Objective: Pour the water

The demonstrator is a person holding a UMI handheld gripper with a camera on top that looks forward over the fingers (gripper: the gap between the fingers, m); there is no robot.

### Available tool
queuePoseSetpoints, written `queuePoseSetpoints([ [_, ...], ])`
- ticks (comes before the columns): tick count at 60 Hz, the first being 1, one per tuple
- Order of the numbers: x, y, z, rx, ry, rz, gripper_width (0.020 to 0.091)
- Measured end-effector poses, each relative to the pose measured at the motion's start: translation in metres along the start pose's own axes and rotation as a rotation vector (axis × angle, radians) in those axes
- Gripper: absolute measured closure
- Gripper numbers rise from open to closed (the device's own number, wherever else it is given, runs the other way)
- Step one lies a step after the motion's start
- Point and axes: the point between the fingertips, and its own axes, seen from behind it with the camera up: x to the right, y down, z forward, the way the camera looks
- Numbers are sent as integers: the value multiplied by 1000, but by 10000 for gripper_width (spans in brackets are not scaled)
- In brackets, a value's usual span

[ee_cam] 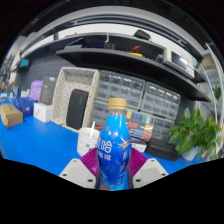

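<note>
A blue table (40,150) was seen spread below, with shelving (130,55) along the wall behind it and a bank of small drawers (135,95) beneath the shelves. A pale woven basket (75,97) was stood upright on the table, and a green plant (198,130) was seen off to the other side. No cup or other vessel to receive water could be made out among these things.

Nearest of all, a blue bottle (114,148) was held between the fingers of the gripper (114,170). The fingers were closed on its lower body, with a pink pad (90,165) pressed to each flank and no gap seen at either side. The bottle was carried above the table, not rested on it.

The bottle lay directly ahead of the gripper, centred between the fingers, its long axis upright and its orange cap (117,103) uppermost. The cap appeared to be on. For pouring, it was judged that the axis would have to be tipped well over from this upright, toward a vessel not yet in view.
</note>
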Motion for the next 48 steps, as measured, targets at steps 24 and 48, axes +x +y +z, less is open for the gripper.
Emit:
queuePoseSetpoints([
  [24, 54, -32, 97, -77, 136, -888, 735],
  [48, 56, -61, 129, -40, 204, -1735, 736],
])
